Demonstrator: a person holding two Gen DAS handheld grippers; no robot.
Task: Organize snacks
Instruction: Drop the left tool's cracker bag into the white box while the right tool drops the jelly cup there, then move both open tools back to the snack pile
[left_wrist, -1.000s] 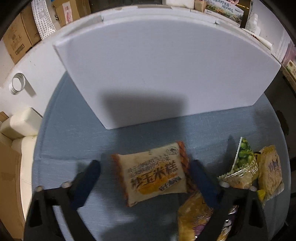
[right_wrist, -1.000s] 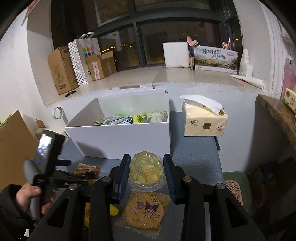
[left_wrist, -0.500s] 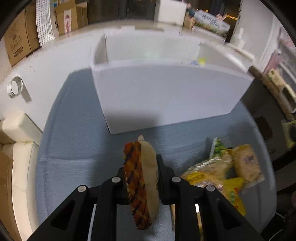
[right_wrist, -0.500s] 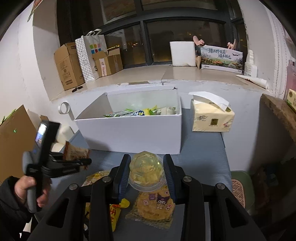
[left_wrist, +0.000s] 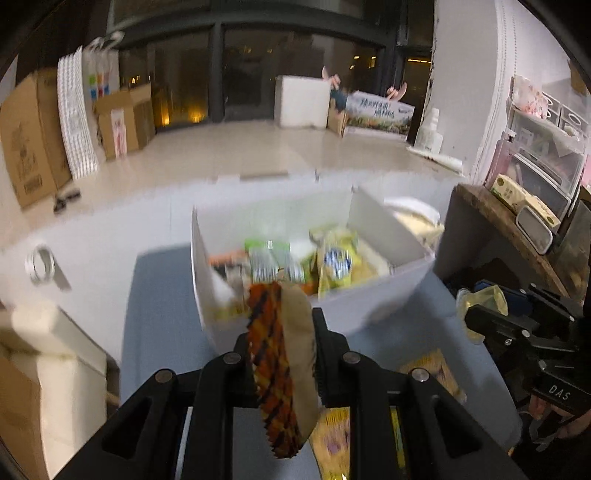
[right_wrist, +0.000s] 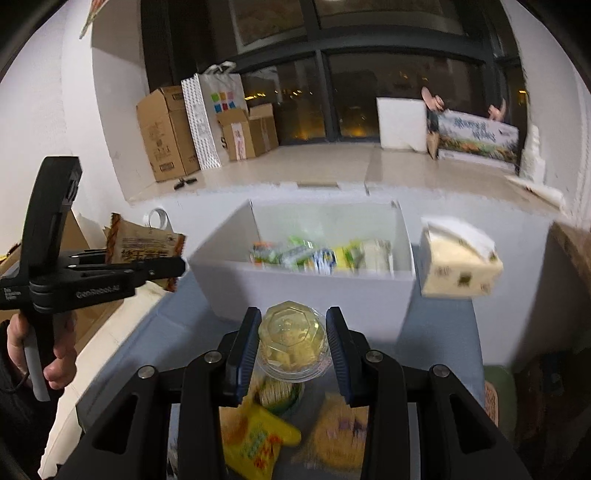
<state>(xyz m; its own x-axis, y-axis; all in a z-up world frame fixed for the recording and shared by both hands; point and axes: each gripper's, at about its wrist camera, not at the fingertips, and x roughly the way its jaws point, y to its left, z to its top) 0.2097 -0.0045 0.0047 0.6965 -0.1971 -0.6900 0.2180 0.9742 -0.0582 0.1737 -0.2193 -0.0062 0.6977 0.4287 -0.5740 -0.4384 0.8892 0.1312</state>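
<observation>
My left gripper (left_wrist: 282, 332) is shut on a tan snack packet with an orange plaid edge (left_wrist: 284, 362), held on edge in the air in front of the white box (left_wrist: 354, 310). From the right wrist view the same packet (right_wrist: 142, 247) hangs left of the white box (right_wrist: 310, 291), in the left gripper (right_wrist: 173, 266). My right gripper (right_wrist: 291, 339) is shut on a clear jelly cup (right_wrist: 291, 339) with yellow filling, lifted above the blue cloth. The box holds several snack packets (right_wrist: 321, 254).
Loose snack packets (right_wrist: 258, 439) lie on the blue cloth (right_wrist: 177, 325) below my right gripper. A tissue pack (right_wrist: 458, 266) sits right of the box. A tape roll (left_wrist: 40, 264) hangs on the white ledge. Cardboard boxes (right_wrist: 166, 133) stand on the sill behind.
My left gripper closed on the tan packet that lay flat on the cloth, turned it on edge and lifted it up to the box's height. The right gripper rose a little with the jelly cup.
</observation>
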